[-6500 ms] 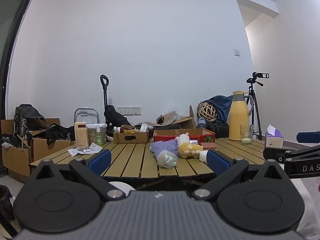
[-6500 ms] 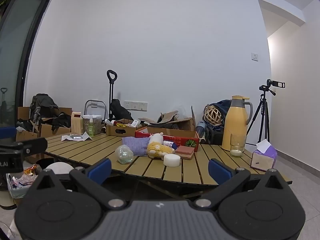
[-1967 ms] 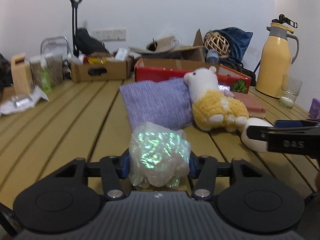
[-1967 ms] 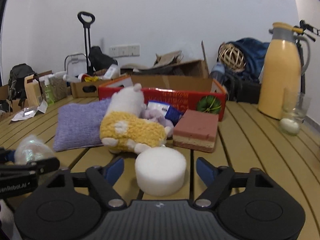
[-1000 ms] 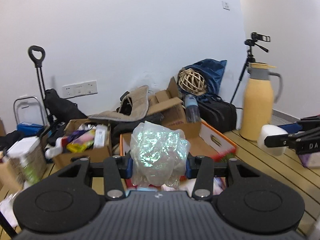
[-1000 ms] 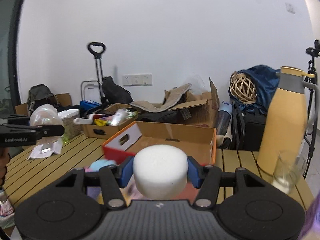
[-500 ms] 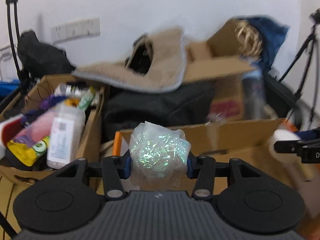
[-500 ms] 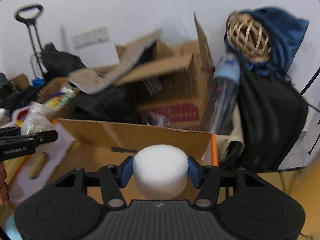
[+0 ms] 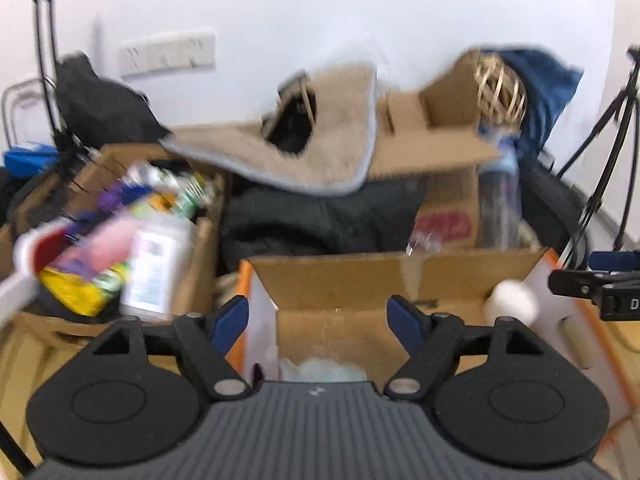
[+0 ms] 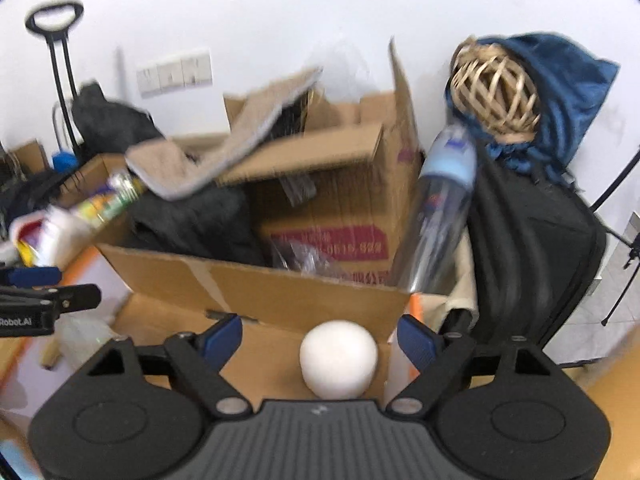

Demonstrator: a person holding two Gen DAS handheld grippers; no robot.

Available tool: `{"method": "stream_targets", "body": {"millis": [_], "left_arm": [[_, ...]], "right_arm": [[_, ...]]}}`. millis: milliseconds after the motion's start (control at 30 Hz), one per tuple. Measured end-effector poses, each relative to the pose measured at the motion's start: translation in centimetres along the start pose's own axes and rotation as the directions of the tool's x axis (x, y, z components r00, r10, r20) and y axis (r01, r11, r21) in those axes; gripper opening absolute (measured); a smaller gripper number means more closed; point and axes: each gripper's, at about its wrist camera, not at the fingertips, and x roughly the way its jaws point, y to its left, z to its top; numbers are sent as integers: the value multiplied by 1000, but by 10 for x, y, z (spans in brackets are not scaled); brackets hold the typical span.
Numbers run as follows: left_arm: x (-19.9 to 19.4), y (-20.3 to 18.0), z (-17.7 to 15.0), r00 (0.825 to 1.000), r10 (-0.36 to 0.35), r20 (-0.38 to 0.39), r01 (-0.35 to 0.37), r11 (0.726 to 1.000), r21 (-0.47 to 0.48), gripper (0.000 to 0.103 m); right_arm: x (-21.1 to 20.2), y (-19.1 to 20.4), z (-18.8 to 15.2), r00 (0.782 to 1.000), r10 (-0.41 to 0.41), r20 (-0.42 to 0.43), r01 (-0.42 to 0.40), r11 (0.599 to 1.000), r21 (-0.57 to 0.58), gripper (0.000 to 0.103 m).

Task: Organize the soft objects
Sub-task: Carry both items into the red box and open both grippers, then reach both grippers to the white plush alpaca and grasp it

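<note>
Behind the tabletop [image 10: 612,408] you see a bottle [image 10: 440,216] leaning by a black bag [image 10: 532,264], a wicker ball [image 10: 494,94] on blue cloth [image 10: 568,80], and a tripod [image 9: 608,152].

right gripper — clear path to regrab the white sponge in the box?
Probably yes. The right gripper has its jaws opening, pads clear of the white sponge, which sits just below and between them inside the open-topped box. Nothing lies over it; the near box wall is close, though.
</note>
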Motion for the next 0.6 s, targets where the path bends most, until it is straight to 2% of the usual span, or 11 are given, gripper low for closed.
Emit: {"method": "stream_targets", "body": {"millis": [133, 300, 400, 500, 600], "left_arm": [[-91, 2, 6, 992, -4, 123, 3, 1000, 9, 91], [-196, 1, -20, 975, 8, 221, -15, 999, 31, 97], [-256, -1, -58, 947, 5, 321, -28, 997, 70, 102], [-309, -5, -114, 909, 4, 416, -59, 991, 118, 103], [-348, -5, -174, 887, -8, 463, -54, 991, 119, 103]], "right_arm": [[-83, 2, 3, 997, 21, 79, -21, 1000, -2, 89], [-183, 16, -26, 987, 30, 159, -22, 998, -52, 94], [-241, 26, -64, 972, 55, 227, -35, 996, -87, 98], [-287, 40, -115, 961, 70, 268, -42, 993, -110, 99], [-323, 59, -175, 954, 86, 288, -46, 989, -141, 99]]}}
